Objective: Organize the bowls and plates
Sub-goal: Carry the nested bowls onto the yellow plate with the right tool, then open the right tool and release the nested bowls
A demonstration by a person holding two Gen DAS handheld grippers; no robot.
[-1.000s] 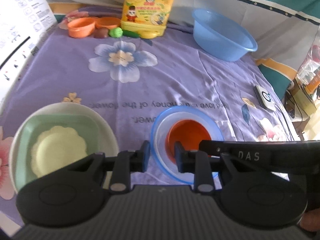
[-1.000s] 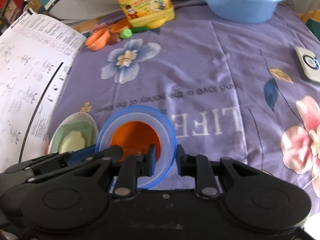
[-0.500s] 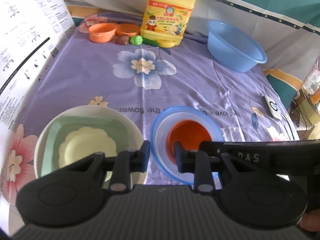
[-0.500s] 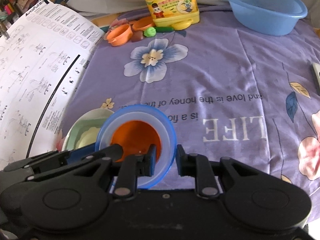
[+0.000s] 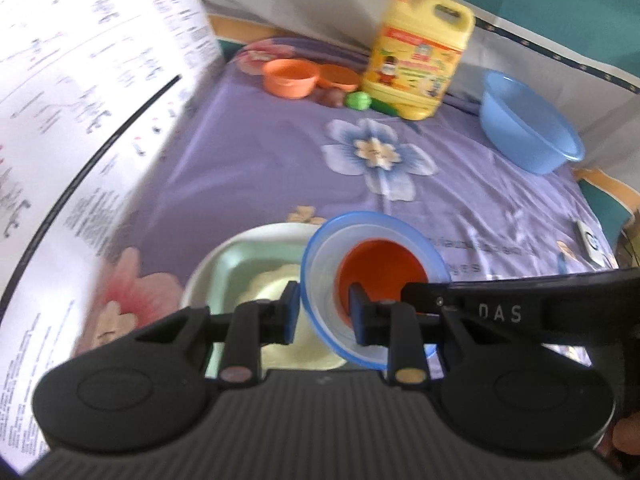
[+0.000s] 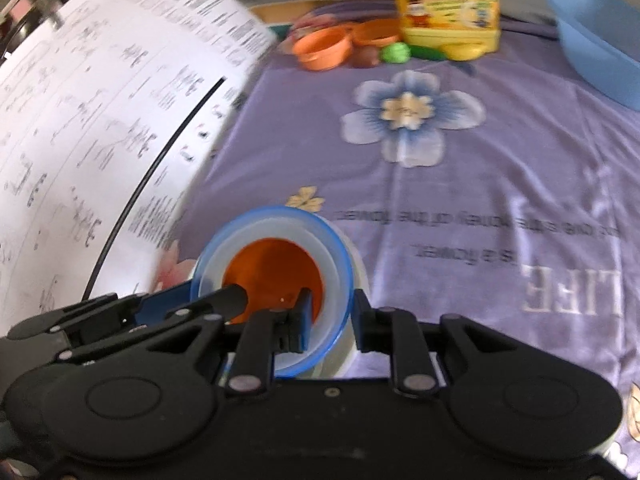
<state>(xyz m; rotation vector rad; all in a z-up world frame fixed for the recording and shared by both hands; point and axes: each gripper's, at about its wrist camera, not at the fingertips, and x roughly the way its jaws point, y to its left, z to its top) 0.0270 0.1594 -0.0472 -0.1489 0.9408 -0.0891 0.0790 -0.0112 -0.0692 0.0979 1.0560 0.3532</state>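
In the left wrist view the blue-rimmed bowl (image 5: 376, 280), nesting an orange one, is gripped by the left gripper (image 5: 324, 312) beside the white plate stack (image 5: 208, 280) and should be kept level, while in the right wrist view its opposite rim is clamped by the right gripper (image 6: 332, 322), so both should be lowered together.

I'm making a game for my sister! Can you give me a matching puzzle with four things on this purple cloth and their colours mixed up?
Things:
1. big jug
2. wash basin
3. small cup beside the jug
4. little ball near the jug

Colours:
A. green
B. orange
C. yellow
D. blue

Pairs: 1-C, 2-D, 3-B, 4-A
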